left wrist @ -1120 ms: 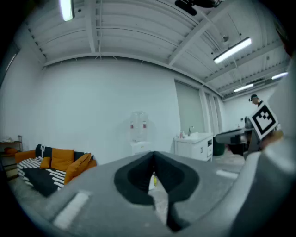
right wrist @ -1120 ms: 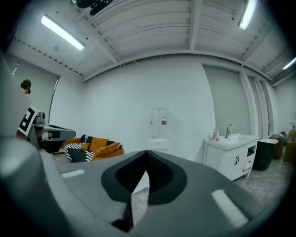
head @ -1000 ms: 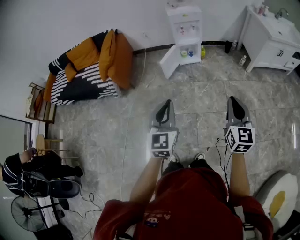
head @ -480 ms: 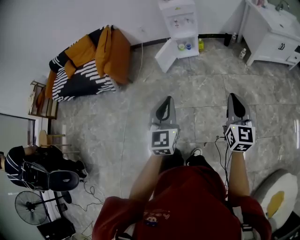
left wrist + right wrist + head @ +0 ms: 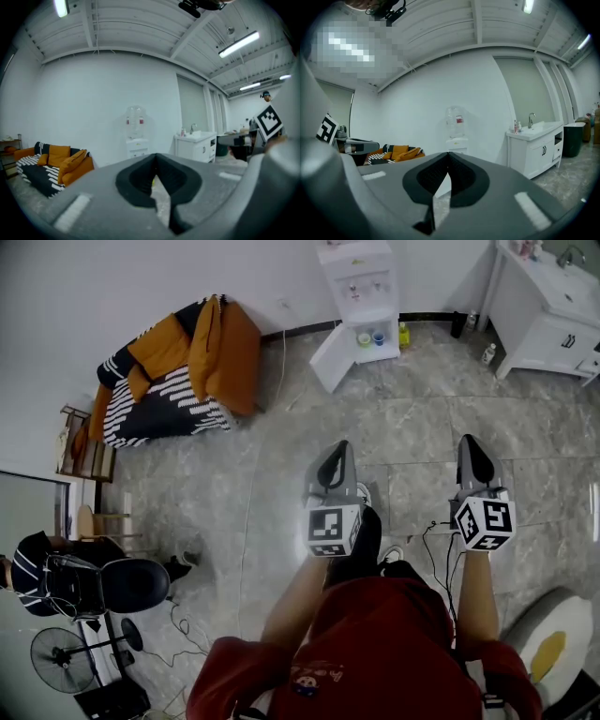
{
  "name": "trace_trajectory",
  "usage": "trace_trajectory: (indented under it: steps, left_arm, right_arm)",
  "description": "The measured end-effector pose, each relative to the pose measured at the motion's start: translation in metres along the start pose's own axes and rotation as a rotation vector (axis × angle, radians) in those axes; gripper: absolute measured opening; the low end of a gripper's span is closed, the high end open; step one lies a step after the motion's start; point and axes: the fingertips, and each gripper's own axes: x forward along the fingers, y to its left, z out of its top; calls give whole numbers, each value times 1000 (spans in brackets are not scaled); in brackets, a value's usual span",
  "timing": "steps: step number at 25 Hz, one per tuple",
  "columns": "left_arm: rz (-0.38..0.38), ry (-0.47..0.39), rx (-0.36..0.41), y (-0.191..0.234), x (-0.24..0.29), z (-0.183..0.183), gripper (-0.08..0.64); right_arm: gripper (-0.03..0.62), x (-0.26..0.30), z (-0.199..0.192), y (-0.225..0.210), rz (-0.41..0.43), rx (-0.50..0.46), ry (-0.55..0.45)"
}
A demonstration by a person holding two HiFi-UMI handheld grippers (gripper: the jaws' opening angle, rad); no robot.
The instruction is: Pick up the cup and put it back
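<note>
Head view first: left gripper and right gripper were both held out roughly level in front of the person, side by side but well apart, over tiled floor. Nothing in either. Far ahead, against the wall, stood the water dispenser w/ its lower door swung open. Inside that compartment sat a green cup and, just beside it, a blue cup. Which one the task meant, couldn't tell. Sofa off to the left, sink unit to the right.

Left gripper view: jaws were together at the tips, only a thin slit lower down w/ floor showing thru, so no object betw. them. Dispenser ahead, sofa left, sink unit right. Cups too small to make out here.

Right gripper view: same story. Jaws closed tip to tip, empty. Dispenser sat just above the jaw line, sink unit to the right, sofa left.

Step in hand, imo: the approach. Pickup hadn't begun, w/ both cups well away from both grippers. The next move called for closing in on the dispenser and dropping low toward the open compartment. One gripper's jaws had to open wide enough for a cup and line up either side of it before squeezing. Open door and the neighbour cup looked like the things to avoid bumping.
</note>
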Motion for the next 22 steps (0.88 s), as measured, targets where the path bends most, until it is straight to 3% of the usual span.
trace_trajectory:
  steps: [7, 14, 22]
  left_arm:
    - [-10, -13, -28, 43, 72, -2, 0]
    - [-30, 12, -69, 124, 154, 7, 0]
    - [-48, 23, -92, 206, 234, 9, 0]
  right_arm:
    - [-2, 80, 6, -7, -6, -46, 25]
    - [-2, 195, 33, 10, -10, -76, 50]
    - [-2, 308, 37, 29, -12, -103, 90]
